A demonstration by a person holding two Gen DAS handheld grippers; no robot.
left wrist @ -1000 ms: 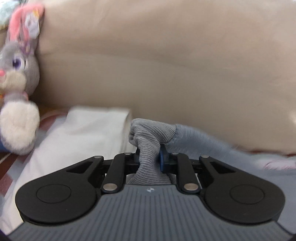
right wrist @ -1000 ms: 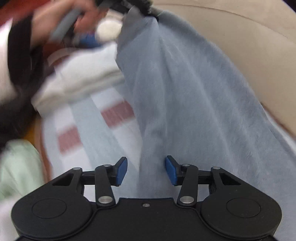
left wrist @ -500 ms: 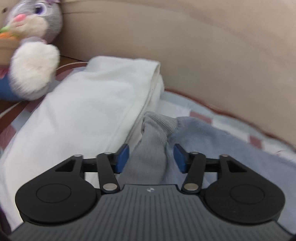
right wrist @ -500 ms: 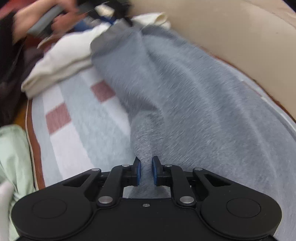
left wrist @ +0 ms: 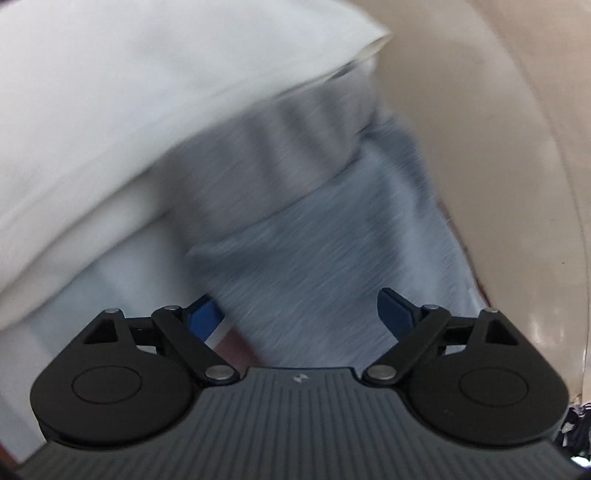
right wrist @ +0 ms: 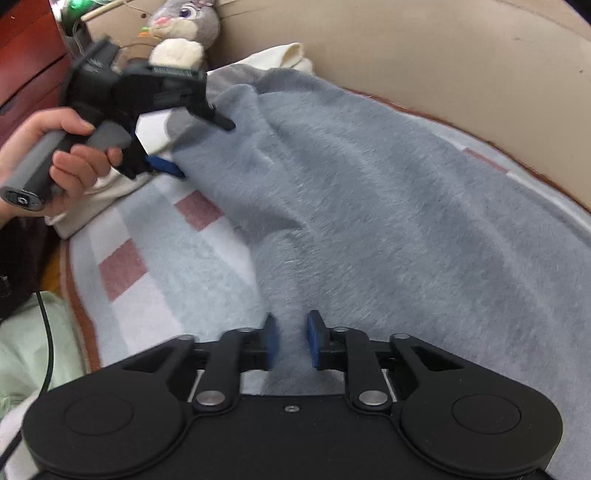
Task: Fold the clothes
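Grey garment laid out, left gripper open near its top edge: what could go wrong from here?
The grey garment lies rumpled, with ridges that could get folded in. Its top edge rests against the folded white cloth, so the open left gripper might snag both. The right gripper pinches only a thin fold, which may slip.

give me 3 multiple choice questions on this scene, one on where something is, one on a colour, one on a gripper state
1. Where is the plush rabbit?
A. far end of the bed, by the pillow
B. on the grey garment
C. in the right gripper

2. What colour is the garment?
A. green
B. grey
C. red

3. How is the left gripper?
A. shut on the garment
B. open
C. shut on the pillow

Answers: 1 A, it sits beyond the pillow's corner. 2 B, the fuzzy cloth is grey. 3 B, its blue pads stand wide apart.
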